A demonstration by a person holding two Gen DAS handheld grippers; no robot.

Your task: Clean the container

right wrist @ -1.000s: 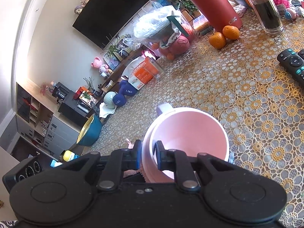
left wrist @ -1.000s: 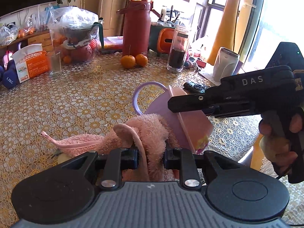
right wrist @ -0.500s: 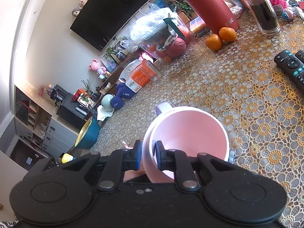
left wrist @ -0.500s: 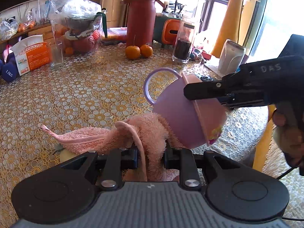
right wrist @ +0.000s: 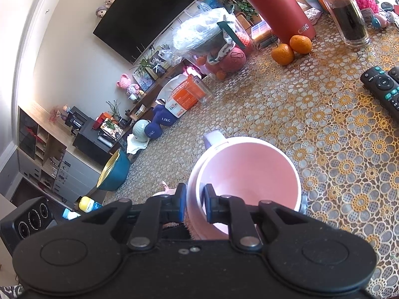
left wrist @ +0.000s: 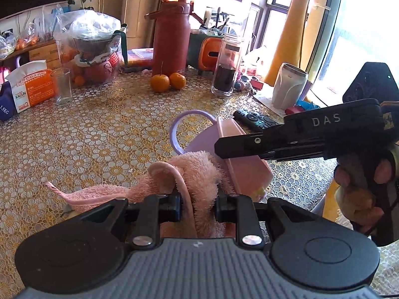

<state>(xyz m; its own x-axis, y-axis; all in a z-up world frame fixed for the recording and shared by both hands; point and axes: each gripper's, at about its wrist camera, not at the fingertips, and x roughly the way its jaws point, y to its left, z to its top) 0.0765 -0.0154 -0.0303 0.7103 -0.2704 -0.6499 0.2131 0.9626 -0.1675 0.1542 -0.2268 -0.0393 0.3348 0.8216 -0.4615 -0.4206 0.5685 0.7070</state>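
A pink cup (right wrist: 249, 174) with a lilac outside and a lilac handle (left wrist: 179, 129) is held tilted above the table. My right gripper (right wrist: 195, 203) is shut on its rim, one finger inside and one outside. In the left wrist view that gripper (left wrist: 224, 147) reaches in from the right, held by a person's hand (left wrist: 359, 189). My left gripper (left wrist: 198, 205) is shut on a fluffy pink towel (left wrist: 189, 172), which presses against the cup's outer wall (left wrist: 199, 144). The towel's tail trails left onto the tablecloth.
On the gold-patterned tablecloth (left wrist: 99, 134) stand a red thermos (left wrist: 170, 35), two oranges (left wrist: 167, 82), a glass jar with dark contents (left wrist: 225, 67), an empty glass (left wrist: 62, 86), a tissue box (left wrist: 28, 86), a bagged bowl of fruit (left wrist: 92, 47) and a grey tumbler (left wrist: 288, 86). Remote controls (left wrist: 255, 119) lie to the right.
The cup swung upward half a second ago and has come back down and closer to the towel. Both grippers keep their holds.
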